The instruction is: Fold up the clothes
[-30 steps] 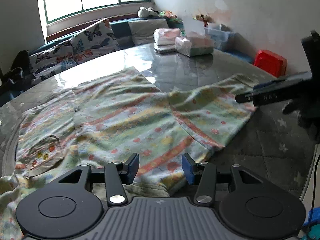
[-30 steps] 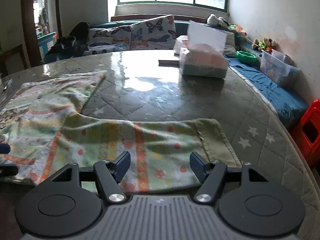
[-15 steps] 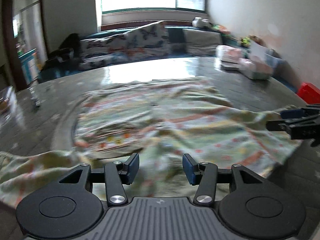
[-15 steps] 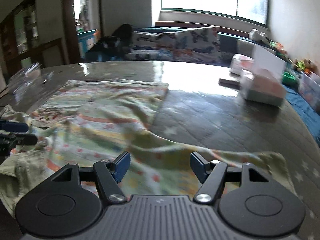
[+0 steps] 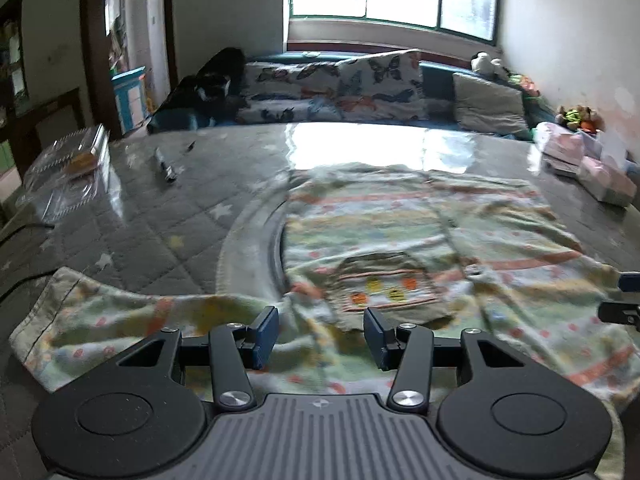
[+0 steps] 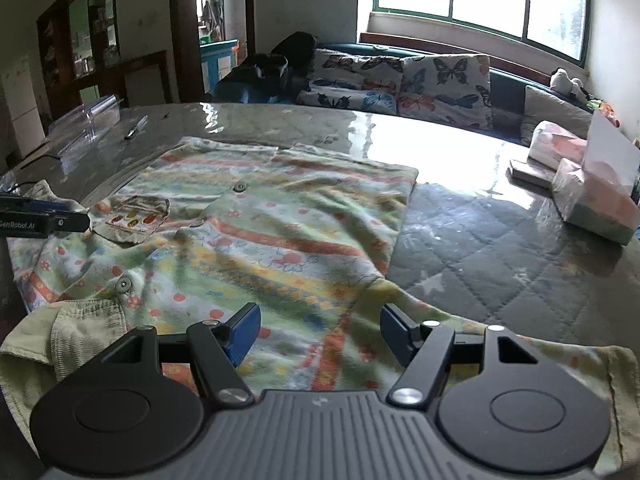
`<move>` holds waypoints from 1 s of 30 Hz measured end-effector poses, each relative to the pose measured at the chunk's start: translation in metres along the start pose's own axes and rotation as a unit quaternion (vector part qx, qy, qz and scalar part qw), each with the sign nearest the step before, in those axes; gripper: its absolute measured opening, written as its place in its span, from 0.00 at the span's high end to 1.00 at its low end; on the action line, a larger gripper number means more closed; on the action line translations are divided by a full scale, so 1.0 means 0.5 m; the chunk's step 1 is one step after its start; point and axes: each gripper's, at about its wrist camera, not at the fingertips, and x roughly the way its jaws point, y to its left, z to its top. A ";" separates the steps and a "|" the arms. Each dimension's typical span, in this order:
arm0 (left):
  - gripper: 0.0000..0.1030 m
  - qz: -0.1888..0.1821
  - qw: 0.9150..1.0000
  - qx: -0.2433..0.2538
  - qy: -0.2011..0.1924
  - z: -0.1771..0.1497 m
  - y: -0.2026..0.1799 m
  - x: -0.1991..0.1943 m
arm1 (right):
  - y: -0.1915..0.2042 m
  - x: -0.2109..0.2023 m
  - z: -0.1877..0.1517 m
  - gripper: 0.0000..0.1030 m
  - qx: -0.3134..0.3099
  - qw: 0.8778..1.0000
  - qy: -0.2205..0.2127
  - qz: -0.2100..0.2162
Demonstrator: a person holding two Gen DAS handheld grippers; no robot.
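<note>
Child's buttoned shirt, pale green with orange and yellow stripes and small printed motifs, lies spread front-up on a round table covered with grey star-quilted cloth under a glossy clear sheet. Chest pocket with coloured patches faces up; two buttons show down the front. One sleeve stretches flat toward the table's left edge, the other sleeve runs out to the right. Left gripper is low over the shirt, just short of the pocket, jaws wide apart, nothing between them. Right gripper hangs over the shirt's near right part, where the sleeve joins the body, jaws likewise wide apart and empty. Each gripper's tip shows at the edge of the other's view. Tissue packs sit at the table's right side, a clear plastic container and a pen at its left. Butterfly-print cushions line the bench under the window.
</note>
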 end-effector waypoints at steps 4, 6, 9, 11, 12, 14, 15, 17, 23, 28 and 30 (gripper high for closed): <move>0.52 0.010 1.000 -0.012 0.004 -0.006 0.030 0.012 | 0.001 0.009 -0.002 0.34 -0.001 1.000 0.008 0.001; 0.51 0.008 1.000 -0.018 0.001 -0.006 0.042 0.011 | 0.000 0.010 -0.003 0.34 0.000 1.000 0.010 0.001; 0.51 0.013 0.999 -0.029 -0.003 -0.006 0.061 0.011 | -0.001 0.012 -0.003 0.33 0.001 1.000 0.012 -0.001; 0.52 0.022 0.999 -0.036 -0.004 -0.007 0.074 0.009 | -0.001 0.013 -0.003 0.33 0.001 1.000 0.012 -0.003; 0.52 0.025 0.999 -0.039 -0.005 -0.008 0.081 0.007 | -0.001 0.013 -0.003 0.31 0.000 1.000 0.013 -0.004; 0.51 0.032 0.998 -0.046 -0.006 -0.009 0.095 0.004 | -0.003 0.014 -0.003 0.30 0.002 1.000 0.013 -0.005; 0.51 0.036 0.998 -0.050 -0.007 -0.010 0.102 0.003 | -0.004 0.014 -0.003 0.30 0.003 1.000 0.014 -0.005; 0.51 0.043 0.997 -0.057 -0.008 -0.012 0.117 0.000 | -0.005 0.013 -0.003 0.30 0.004 1.000 0.013 -0.006; 0.51 0.081 0.994 -0.071 -0.013 -0.021 0.164 -0.017 | -0.002 0.002 -0.001 0.30 0.006 1.000 0.006 -0.003; 0.50 0.119 0.989 -0.084 -0.010 -0.034 0.209 -0.026 | 0.017 -0.011 0.003 0.30 -0.007 1.000 -0.001 0.010; 0.50 0.126 0.988 -0.090 -0.010 -0.042 0.225 -0.031 | 0.029 -0.012 0.004 0.30 -0.016 1.000 -0.002 0.016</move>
